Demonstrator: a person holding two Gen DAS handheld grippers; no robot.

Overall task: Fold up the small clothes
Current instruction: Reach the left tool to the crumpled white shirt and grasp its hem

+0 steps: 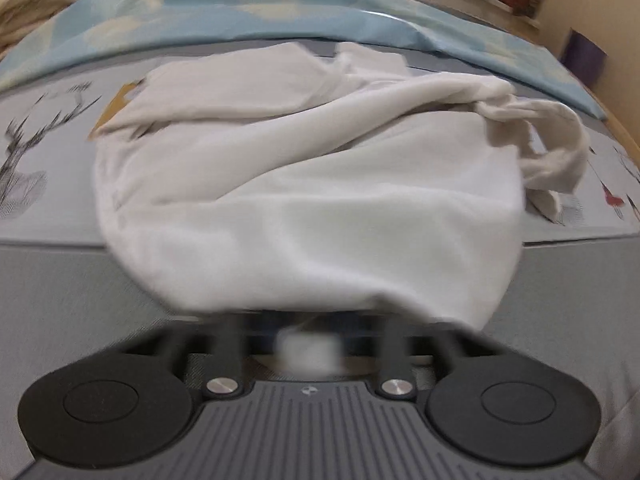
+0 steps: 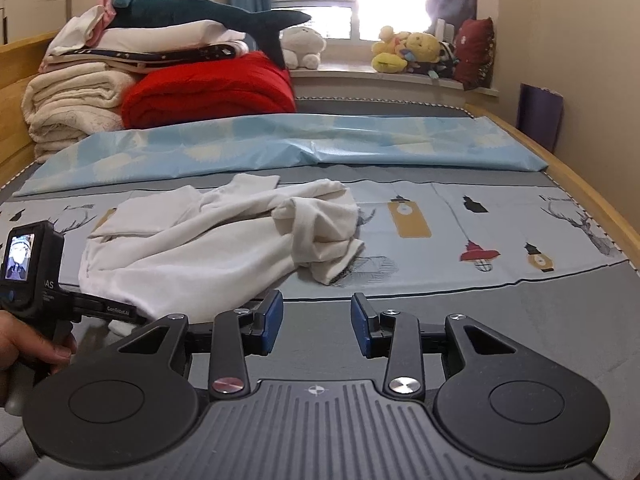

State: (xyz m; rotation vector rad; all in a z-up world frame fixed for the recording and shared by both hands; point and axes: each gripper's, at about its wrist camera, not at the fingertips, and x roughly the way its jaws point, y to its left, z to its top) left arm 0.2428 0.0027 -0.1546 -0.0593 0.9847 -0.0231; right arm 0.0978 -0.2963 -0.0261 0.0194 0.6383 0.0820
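A small white garment (image 1: 304,200) lies crumpled on the bed, partly folded over itself, with a bunched sleeve at its right. It also shows in the right wrist view (image 2: 208,248). My left gripper (image 1: 308,332) is at the garment's near hem; cloth drapes over its fingertips and hides them, and a bit of white fabric shows between the arms. In the right wrist view the left gripper (image 2: 120,312) reaches under the garment's near left corner. My right gripper (image 2: 316,324) is open and empty, just in front of the garment, above the grey bed edge.
The printed grey-blue sheet (image 2: 500,220) covers the bed. A light blue cloth (image 2: 280,144) lies across behind the garment. Folded blankets, red (image 2: 208,92) and cream (image 2: 72,108), are stacked at the back left. Wooden bed rail (image 2: 592,200) runs along the right. Plush toys (image 2: 412,52) sit on the windowsill.
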